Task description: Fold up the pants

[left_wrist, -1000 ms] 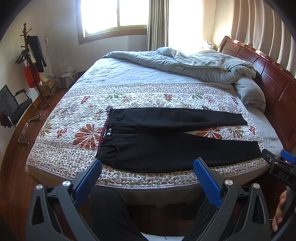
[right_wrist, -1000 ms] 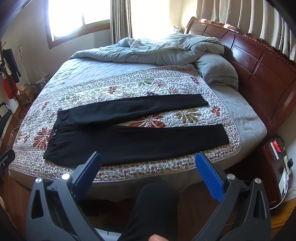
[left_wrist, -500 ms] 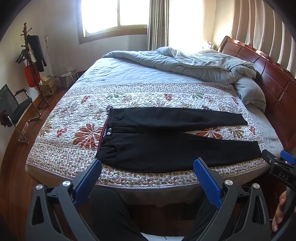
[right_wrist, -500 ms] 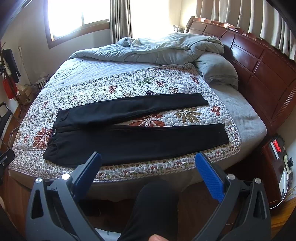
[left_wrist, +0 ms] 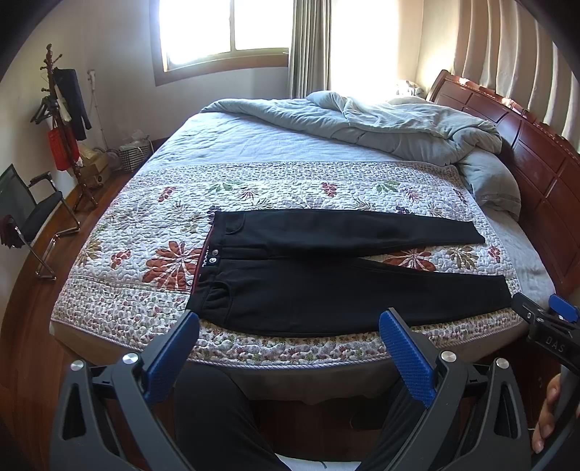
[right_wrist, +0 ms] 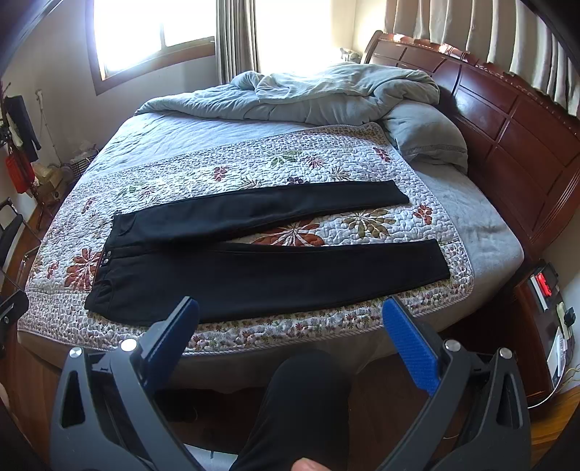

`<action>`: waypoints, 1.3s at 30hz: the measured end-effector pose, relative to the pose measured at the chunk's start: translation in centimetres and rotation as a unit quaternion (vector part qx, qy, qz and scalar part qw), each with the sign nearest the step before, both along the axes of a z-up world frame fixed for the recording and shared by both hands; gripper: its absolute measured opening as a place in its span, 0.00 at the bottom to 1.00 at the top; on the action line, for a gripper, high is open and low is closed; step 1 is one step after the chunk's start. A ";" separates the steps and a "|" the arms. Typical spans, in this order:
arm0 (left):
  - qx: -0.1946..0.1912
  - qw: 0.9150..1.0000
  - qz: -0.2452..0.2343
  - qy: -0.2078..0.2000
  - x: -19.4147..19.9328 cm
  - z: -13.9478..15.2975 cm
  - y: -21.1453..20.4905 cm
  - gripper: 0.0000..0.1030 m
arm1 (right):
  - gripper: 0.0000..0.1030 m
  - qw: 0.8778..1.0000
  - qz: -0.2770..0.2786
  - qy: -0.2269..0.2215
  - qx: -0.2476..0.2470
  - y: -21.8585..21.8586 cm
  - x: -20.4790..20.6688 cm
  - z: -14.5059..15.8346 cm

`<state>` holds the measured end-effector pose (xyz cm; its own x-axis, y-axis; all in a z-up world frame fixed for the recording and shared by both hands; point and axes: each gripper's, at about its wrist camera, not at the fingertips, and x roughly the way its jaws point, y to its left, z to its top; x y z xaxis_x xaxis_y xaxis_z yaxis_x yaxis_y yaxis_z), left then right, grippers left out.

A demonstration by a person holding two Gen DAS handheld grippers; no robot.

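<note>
- Two grippers are up and neither has anything between its fingers: the left gripper hangs in the air short of the bed's near edge, jaws spread wide, blue pads facing each other across an empty gap.
- Same story for the right gripper, jaws wide apart, nothing pinched, hovering off the near edge of the bed and touching no cloth.
- And there are the black pants, laid flat and unfolded on the floral quilt, running lengthwise along the near side of the bed.
- Waistband to the left with two round buttons and a thin red trim showing; the two legs run off to the right and splay apart, a wedge of quilt visible between them.
- Near leg lies just inside the quilt's front border; far leg angles away toward the middle of the bed.
- From the right wrist view the pants sit just beyond the fingertips, with the hem of the near leg close to the quilt's right corner.
- Behind all that, a rumpled grey duvet is bunched against the dark wooden headboard, with a grey pillow under it.
- Down low, the person's dark-trousered legs stand right against the bedside.
- Off to the left: a coat stand hung with clothes, and a black chair on the wood floor.
- Bright window at the back, curtain beside it.
</note>
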<state>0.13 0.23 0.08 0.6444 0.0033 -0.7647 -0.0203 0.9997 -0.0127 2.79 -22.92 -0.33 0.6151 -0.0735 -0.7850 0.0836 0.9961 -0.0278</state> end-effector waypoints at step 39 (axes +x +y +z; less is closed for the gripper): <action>0.000 1.000 -0.001 0.005 0.2 -0.1 -0.2 0.96 | 0.98 1.000 -0.003 0.007 0.003 -0.2 0.2 -0.6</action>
